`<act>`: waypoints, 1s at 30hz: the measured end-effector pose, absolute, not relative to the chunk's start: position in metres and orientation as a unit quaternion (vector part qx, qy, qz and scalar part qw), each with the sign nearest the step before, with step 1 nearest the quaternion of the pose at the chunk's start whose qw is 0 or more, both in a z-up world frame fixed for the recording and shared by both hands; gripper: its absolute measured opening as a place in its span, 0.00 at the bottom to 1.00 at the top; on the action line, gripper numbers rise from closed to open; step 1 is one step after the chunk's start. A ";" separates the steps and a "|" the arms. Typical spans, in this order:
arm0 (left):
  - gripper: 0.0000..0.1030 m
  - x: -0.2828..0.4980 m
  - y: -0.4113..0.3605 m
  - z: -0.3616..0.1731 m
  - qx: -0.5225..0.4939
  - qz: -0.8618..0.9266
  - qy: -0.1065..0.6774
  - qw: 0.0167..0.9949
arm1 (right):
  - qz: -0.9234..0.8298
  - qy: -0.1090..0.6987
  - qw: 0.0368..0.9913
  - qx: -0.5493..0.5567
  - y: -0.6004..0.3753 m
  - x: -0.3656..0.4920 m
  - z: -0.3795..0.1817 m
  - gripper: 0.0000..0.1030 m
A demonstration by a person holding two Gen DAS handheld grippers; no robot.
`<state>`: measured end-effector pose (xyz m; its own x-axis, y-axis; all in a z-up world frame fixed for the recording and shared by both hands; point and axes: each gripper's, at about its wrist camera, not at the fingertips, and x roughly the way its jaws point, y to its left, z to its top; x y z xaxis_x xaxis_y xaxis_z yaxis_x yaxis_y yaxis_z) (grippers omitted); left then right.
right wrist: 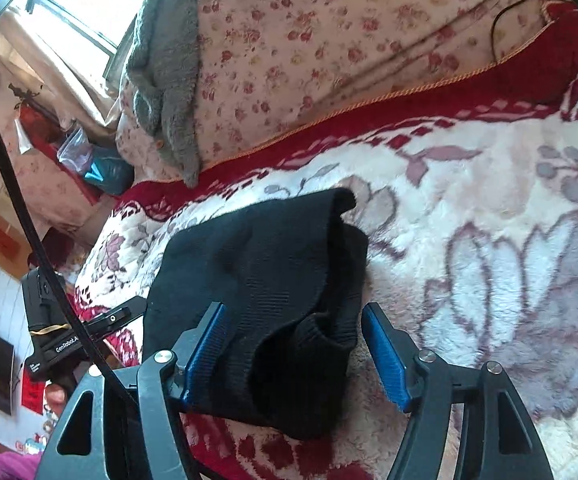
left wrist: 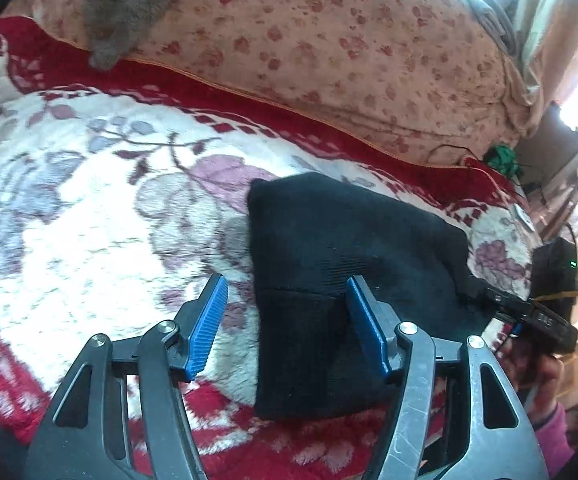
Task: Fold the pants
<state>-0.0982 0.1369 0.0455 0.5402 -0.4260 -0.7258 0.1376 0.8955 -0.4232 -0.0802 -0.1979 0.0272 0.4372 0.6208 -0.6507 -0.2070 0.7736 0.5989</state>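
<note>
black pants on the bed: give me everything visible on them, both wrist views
The black pants look like ribbed knit fabric, already folded into a compact, thick bundle with stacked layers. One rolled, open-looking end faces the right wrist camera. They lie on the fleecy white-and-red floral blanket. Both the left gripper and right gripper are open, fingers straddling the near edge; actual contact with the cloth cannot be told. No waistband, pockets or labels are discernible.

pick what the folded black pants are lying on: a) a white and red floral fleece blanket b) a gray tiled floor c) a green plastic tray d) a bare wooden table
a: the black pants sit as a folded bundle on the plush white and red floral blanket, which shows all around them in both wrist views, with both grippers open.
</note>
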 end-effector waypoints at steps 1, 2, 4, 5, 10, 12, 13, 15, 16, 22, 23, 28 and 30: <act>0.60 -0.096 0.135 0.043 -0.161 -0.172 0.452 0.860 | 0.260 0.471 0.812 0.227 -0.196 -0.078 0.023 0.65; 0.60 -0.094 0.134 0.041 -0.164 -0.180 0.452 0.858 | 0.263 0.476 0.806 0.234 -0.196 -0.076 0.019 0.66; 0.65 -0.088 0.130 0.035 -0.170 -0.194 0.456 0.852 | 0.268 0.482 0.795 0.254 -0.196 -0.072 0.010 0.66; 0.70 -0.085 0.129 0.032 -0.173 -0.194 0.459 0.849 | 0.272 0.484 0.787 0.269 -0.197 -0.070 0.006 0.66; 0.73 -0.069 0.123 0.013 -0.212 -0.204 0.474 0.830 | 0.284 0.470 0.787 0.280 -0.195 -0.068 0.002 0.62; 0.71 -0.070 0.117 0.013 -0.203 -0.198 0.465 0.839 | 0.284 0.463 0.794 0.273 -0.191 -0.070 0.001 0.56; 0.66 -0.071 0.111 0.015 -0.182 -0.198 0.465 0.843 | 0.285 0.461 0.797 0.267 -0.190 -0.071 0.002 0.50; 0.54 -0.073 0.101 0.020 -0.145 -0.197 0.462 0.852 | 0.289 0.454 0.802 0.260 -0.188 -0.073 0.007 0.43; 0.51 -0.075 0.100 0.023 -0.135 -0.200 0.459 0.855 | 0.290 0.451 0.805 0.254 -0.187 -0.074 0.011 0.41; 0.40 -0.079 0.118 0.042 -0.148 -0.202 0.449 0.858 | 0.308 0.438 0.813 0.228 -0.174 -0.078 0.039 0.35; 0.40 -0.081 0.123 0.049 -0.143 -0.198 0.441 0.864 | 0.314 0.435 0.814 0.222 -0.167 -0.077 0.046 0.35; 0.40 -0.084 0.167 0.082 -0.145 -0.168 0.417 0.882 | 0.346 0.416 0.814 0.213 -0.128 -0.064 0.071 0.35; 0.40 -0.083 0.187 0.090 -0.146 -0.149 0.414 0.886 | 0.358 0.413 0.809 0.217 -0.106 -0.057 0.075 0.35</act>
